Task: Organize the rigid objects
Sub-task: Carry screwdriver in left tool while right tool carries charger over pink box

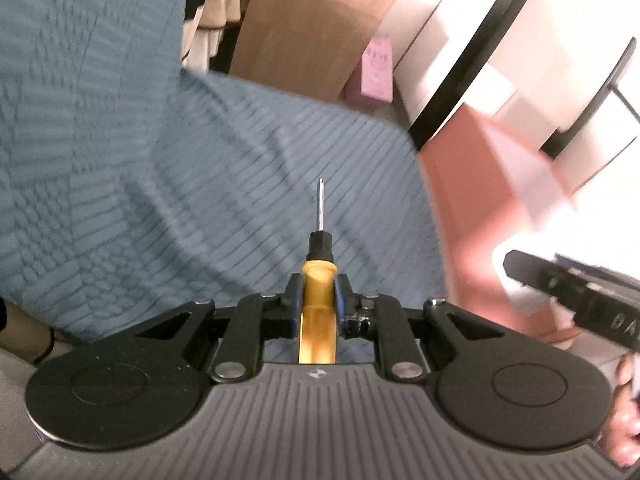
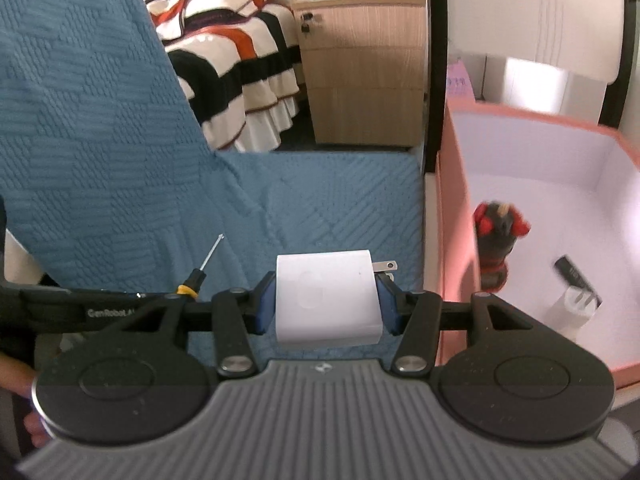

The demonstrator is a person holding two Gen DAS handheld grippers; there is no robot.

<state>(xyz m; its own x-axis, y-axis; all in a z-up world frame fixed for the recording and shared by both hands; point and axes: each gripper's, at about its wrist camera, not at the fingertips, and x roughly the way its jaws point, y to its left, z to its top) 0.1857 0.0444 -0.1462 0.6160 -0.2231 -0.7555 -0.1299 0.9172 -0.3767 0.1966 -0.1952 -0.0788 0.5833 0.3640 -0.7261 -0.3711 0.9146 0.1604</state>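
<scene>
The left hand-held gripper (image 1: 317, 300) clamps a yellow-handled screwdriver (image 1: 318, 280), shaft pointing straight ahead over the blue quilt (image 1: 160, 200), while the right hand-held gripper (image 2: 327, 304) grips a white charger (image 2: 326, 300), prongs pointing right toward the pink box (image 2: 456, 240).

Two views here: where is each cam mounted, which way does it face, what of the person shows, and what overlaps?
Left wrist: on the left gripper, facing down along its fingers at the blue quilt; shut on a yellow-handled screwdriver; part of a hand shows lower right.
Right wrist: on the right gripper, facing quilt and pink box; shut on a white charger; fingers lower left.
Shared: quilt, screwdriver, pink box, each other's gripper.
</scene>
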